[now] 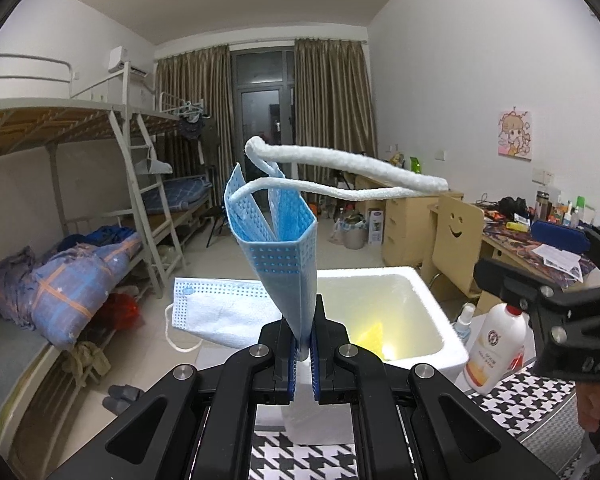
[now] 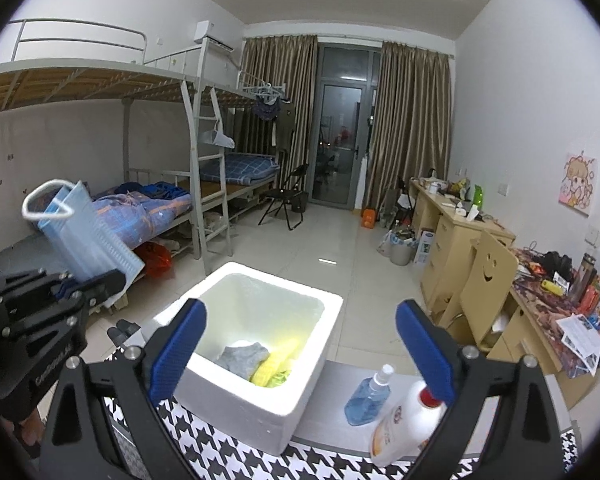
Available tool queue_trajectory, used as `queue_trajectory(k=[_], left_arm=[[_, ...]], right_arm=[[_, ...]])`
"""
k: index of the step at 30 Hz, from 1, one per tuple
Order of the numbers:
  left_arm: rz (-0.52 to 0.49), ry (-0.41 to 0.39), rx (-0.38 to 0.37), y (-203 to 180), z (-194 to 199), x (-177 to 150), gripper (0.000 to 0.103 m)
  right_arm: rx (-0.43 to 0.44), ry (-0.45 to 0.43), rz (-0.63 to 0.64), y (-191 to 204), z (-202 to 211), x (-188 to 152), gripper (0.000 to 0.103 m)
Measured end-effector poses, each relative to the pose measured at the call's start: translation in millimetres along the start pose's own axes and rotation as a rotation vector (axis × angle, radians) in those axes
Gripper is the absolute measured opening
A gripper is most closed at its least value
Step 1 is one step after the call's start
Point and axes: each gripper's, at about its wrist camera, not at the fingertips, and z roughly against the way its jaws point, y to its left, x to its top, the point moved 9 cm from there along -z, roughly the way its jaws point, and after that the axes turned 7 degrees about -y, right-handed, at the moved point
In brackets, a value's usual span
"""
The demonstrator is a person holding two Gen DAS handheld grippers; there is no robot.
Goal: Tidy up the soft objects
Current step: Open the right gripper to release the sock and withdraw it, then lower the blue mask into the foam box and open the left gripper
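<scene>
My left gripper (image 1: 304, 354) is shut on a blue face mask (image 1: 284, 248) and holds it up in the air, white ear loops (image 1: 340, 160) sticking out. The mask also shows in the right wrist view (image 2: 80, 236), left of the box. A white foam box (image 2: 256, 336) stands on the table and holds a grey cloth (image 2: 244, 356) and a yellow cloth (image 2: 276, 364). The box shows in the left wrist view (image 1: 428, 320) just behind the held mask. My right gripper (image 2: 300, 344) is open and empty above the box's near side.
A white bottle with a red cap (image 2: 404, 428) and a blue spray bottle (image 2: 370, 396) stand right of the box on the houndstooth tablecloth (image 2: 332, 464). Bunk beds (image 2: 100, 92) fill the left side, desks (image 2: 460, 232) and a wooden chair (image 2: 488, 280) the right.
</scene>
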Motion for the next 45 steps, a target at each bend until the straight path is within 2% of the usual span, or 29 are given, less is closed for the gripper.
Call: queue_trajectory(k=[14, 24, 37, 45], left_arm=[[-0.003, 0.011, -0.075, -23.4, -8.2, 8.5, 0.006], [-0.022, 0.019, -0.091, -38.6, -15.0, 13.1, 0.006], [-0.026, 0.049, -0.125, -53.0, -30.9, 7.7, 0.006], [-0.031, 0.077, -0.140, -60.0, -46.5, 1.7, 0.006]], right_arm=[[-0.010, -0.034, 0.028, -10.8, 26.9, 0.6, 0.098], [-0.022, -0.046, 0.001, -18.5, 41.3, -3.6, 0.098], [-0.054, -0.012, -0.095, -40.6, 49.2, -16.7, 0.098], [-0.074, -0.009, -0.077, -45.1, 58.8, -22.3, 0.098]])
